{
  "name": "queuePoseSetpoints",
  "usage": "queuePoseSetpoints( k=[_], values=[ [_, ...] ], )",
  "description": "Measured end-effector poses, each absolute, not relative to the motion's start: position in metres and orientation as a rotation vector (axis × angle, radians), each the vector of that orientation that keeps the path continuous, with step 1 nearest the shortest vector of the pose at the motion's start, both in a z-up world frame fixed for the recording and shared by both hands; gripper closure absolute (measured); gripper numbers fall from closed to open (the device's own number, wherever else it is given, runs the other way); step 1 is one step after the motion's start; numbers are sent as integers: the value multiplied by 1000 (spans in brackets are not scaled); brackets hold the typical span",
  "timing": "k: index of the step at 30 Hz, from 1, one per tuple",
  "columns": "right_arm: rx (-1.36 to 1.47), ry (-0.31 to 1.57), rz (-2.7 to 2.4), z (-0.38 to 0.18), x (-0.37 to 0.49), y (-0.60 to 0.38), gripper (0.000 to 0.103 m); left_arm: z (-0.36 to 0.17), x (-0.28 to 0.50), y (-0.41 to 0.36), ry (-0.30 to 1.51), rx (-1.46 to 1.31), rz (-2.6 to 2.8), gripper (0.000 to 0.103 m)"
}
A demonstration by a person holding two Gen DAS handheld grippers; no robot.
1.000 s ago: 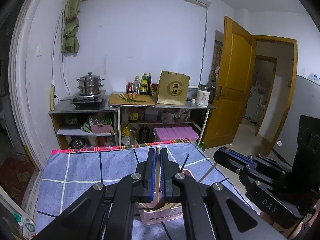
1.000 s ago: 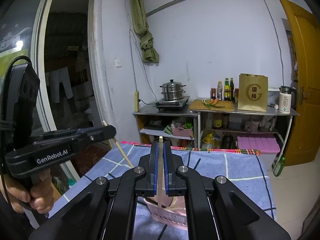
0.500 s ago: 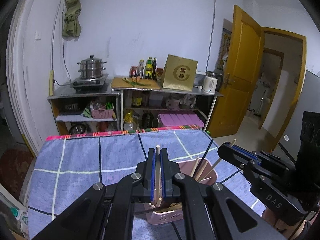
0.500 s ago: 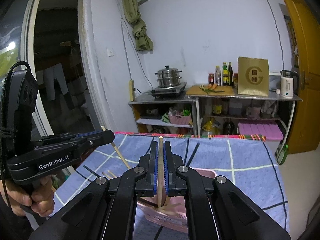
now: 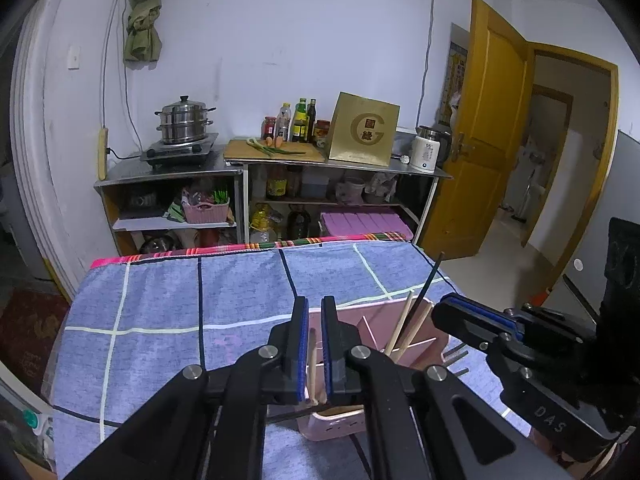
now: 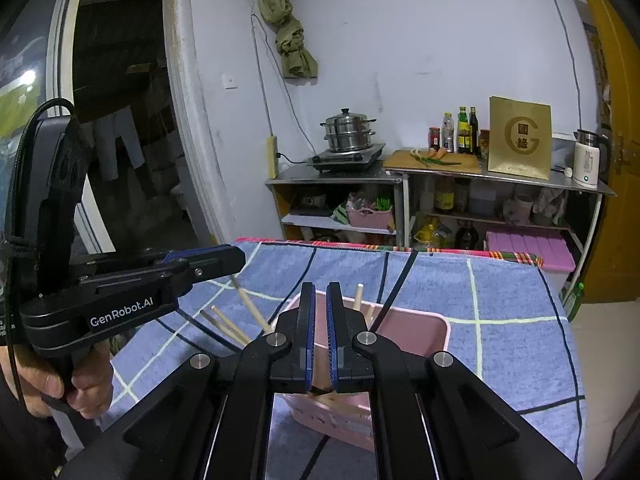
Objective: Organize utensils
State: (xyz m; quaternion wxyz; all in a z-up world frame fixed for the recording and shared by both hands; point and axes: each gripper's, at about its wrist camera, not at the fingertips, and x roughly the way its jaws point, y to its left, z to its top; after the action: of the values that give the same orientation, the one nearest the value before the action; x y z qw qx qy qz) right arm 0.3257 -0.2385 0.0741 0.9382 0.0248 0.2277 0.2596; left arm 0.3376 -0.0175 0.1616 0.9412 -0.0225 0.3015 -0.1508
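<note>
Both grippers hover over the pink organizer on the blue checked surface.

The left gripper [image 5: 314, 320] has its fingers slightly spread around a wooden chopstick [image 5: 311, 364] that stands loose in the gap, its lower end in the pink organizer [image 5: 360, 424]. The right gripper [image 6: 319, 304] has its fingers slightly parted over that organizer. More chopsticks [image 5: 400, 330] lean in a farther compartment, and beyond lies the checked surface [image 5: 160, 304].

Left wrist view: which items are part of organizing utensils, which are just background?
Job:
- pink plastic divided organizer box
- light wooden chopsticks standing in it
- thin black chopstick
- left gripper
- right gripper

Background:
- steel steamer pot
- gold paper bag
- white kettle
- wooden cutting board
</note>
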Motion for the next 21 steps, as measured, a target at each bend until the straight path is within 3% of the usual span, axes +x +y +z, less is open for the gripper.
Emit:
queuePoseSetpoints(
  k=[14, 21],
  values=[
    [48, 421, 517, 84, 277, -256, 87, 183, 274, -5, 525, -68, -297, 84],
    [52, 409, 506, 75, 238, -265, 84, 169, 223, 0, 508, -73, -294, 81]
  ],
)
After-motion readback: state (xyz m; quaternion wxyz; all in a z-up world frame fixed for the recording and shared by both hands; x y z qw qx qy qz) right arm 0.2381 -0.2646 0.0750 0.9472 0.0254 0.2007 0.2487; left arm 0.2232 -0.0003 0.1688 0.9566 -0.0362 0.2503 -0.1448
